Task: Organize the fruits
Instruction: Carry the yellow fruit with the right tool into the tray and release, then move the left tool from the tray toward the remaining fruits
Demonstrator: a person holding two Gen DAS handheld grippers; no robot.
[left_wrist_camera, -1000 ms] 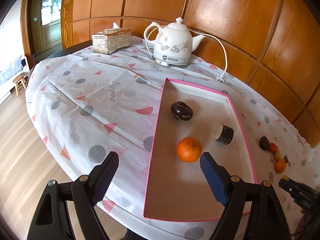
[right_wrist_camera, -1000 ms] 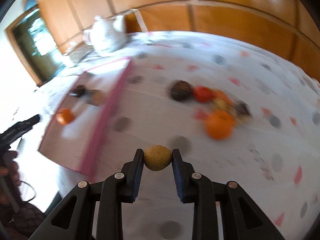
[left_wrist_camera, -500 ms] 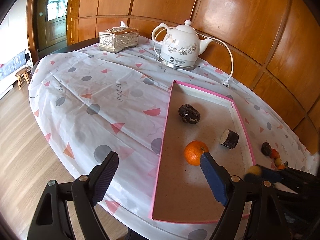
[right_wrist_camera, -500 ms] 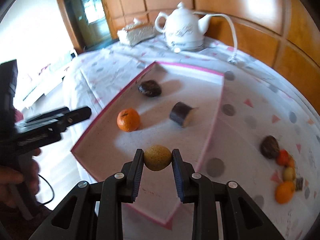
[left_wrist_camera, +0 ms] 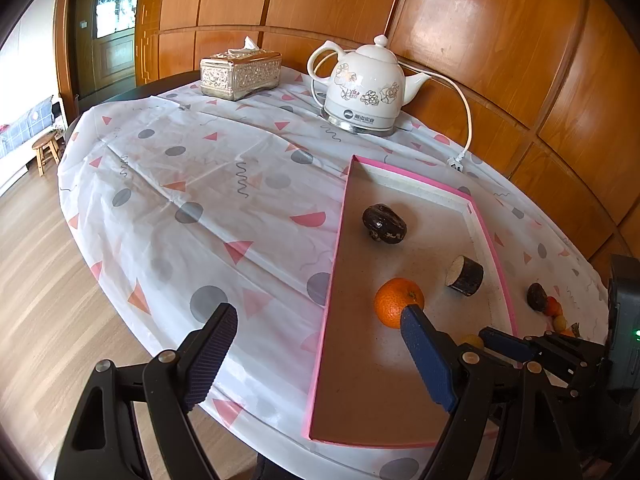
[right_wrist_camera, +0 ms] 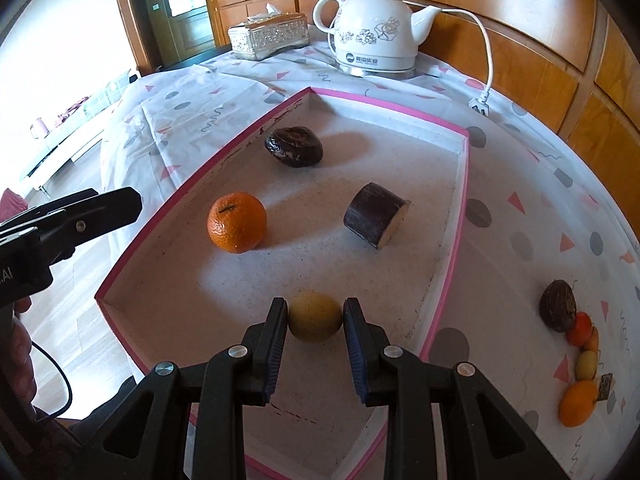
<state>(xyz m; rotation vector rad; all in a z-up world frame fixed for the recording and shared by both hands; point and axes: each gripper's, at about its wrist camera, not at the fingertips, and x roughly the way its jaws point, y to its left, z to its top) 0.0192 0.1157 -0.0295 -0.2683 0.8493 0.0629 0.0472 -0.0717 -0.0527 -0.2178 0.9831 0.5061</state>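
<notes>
Warm wooden wall panels curve behind a round table under a white tablecloth (left_wrist_camera: 208, 184) printed with grey dots and pink triangles. In the left wrist view a white ceramic electric kettle (left_wrist_camera: 362, 92) and a silver embossed tissue box (left_wrist_camera: 240, 74) stand at the far edge, and a shallow pink-rimmed cardboard tray (left_wrist_camera: 334, 280) lies nearer, holding a round orange mandarin (left_wrist_camera: 396, 300), a dark wrinkled fruit (left_wrist_camera: 384, 224) and a short dark-skinned cut stalk piece (left_wrist_camera: 466, 276). The left gripper (left_wrist_camera: 320, 356) hangs wide and empty, angled down over the tray's near left rim, while the right gripper (left_wrist_camera: 500, 346) reaches in from the right. In the right wrist view that right gripper (right_wrist_camera: 315, 318) tilts steeply down over the tray's near floor with a small round yellow-brown fruit (right_wrist_camera: 315, 316) between its pads; the jaws are opening, the pads still about at the fruit's sides. This fruit looks light, firm and prone to roll, so it is best taken across its widest middle and released low. Beyond the tray's right rim, a loose cluster of small fruits (right_wrist_camera: 580, 344) waits on the cloth. At the left edge a person's hand (right_wrist_camera: 16, 344) grips the left tool's handle.
</notes>
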